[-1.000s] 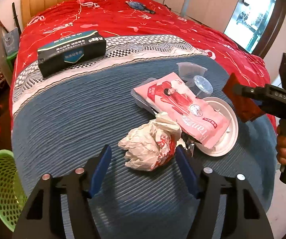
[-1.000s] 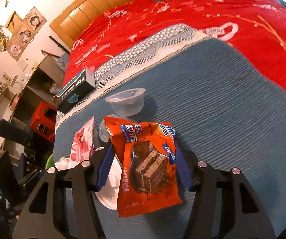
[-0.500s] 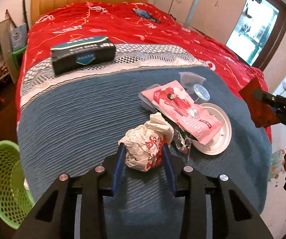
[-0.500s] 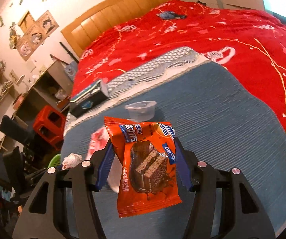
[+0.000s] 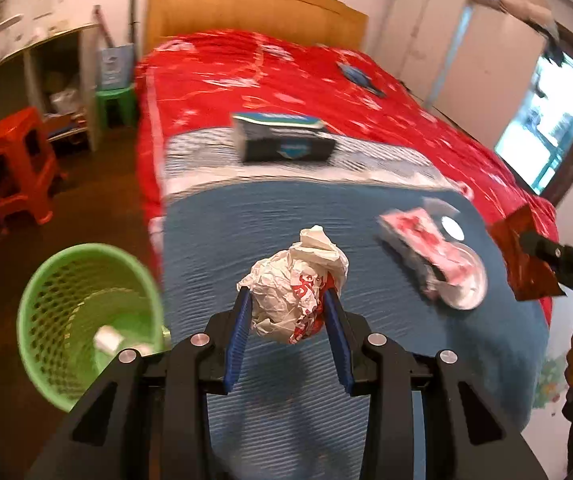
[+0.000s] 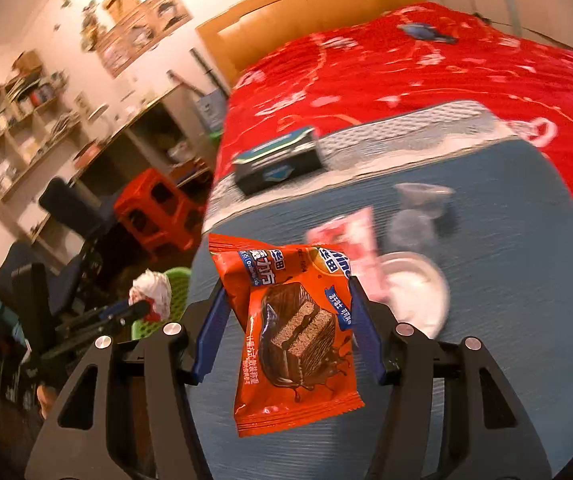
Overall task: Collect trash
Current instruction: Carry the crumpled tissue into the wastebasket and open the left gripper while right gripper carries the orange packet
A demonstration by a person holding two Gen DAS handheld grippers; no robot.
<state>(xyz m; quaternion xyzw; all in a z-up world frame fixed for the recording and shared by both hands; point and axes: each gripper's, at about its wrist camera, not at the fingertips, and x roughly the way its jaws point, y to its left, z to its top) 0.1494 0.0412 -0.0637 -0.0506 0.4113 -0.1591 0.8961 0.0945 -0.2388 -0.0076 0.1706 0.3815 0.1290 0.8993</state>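
Note:
My left gripper (image 5: 288, 306) is shut on a crumpled white and red paper ball (image 5: 295, 284) and holds it above the blue bedspread (image 5: 286, 420). The green mesh bin (image 5: 86, 316) stands on the floor to its lower left, with a few scraps inside. My right gripper (image 6: 286, 304) is shut on an orange chocolate wafer wrapper (image 6: 290, 332), lifted over the bed; it also shows in the left wrist view (image 5: 526, 260). The paper ball shows at the left in the right wrist view (image 6: 152, 292). A pink wrapper (image 5: 422, 244) lies across a white lid (image 5: 464, 280) on the bed.
A dark tissue box (image 5: 282, 142) lies on the patterned band of the bed. Clear plastic cups (image 6: 418, 212) sit beside the pink wrapper. A red plastic stool (image 5: 14, 164) and a green stool (image 5: 114, 104) stand on the floor at left. The red quilt (image 5: 326, 88) covers the far bed.
My left gripper closed on the paper ball, lifted it off the bed and swung left toward the green bin. My right gripper rose and turned left with the orange wrapper.

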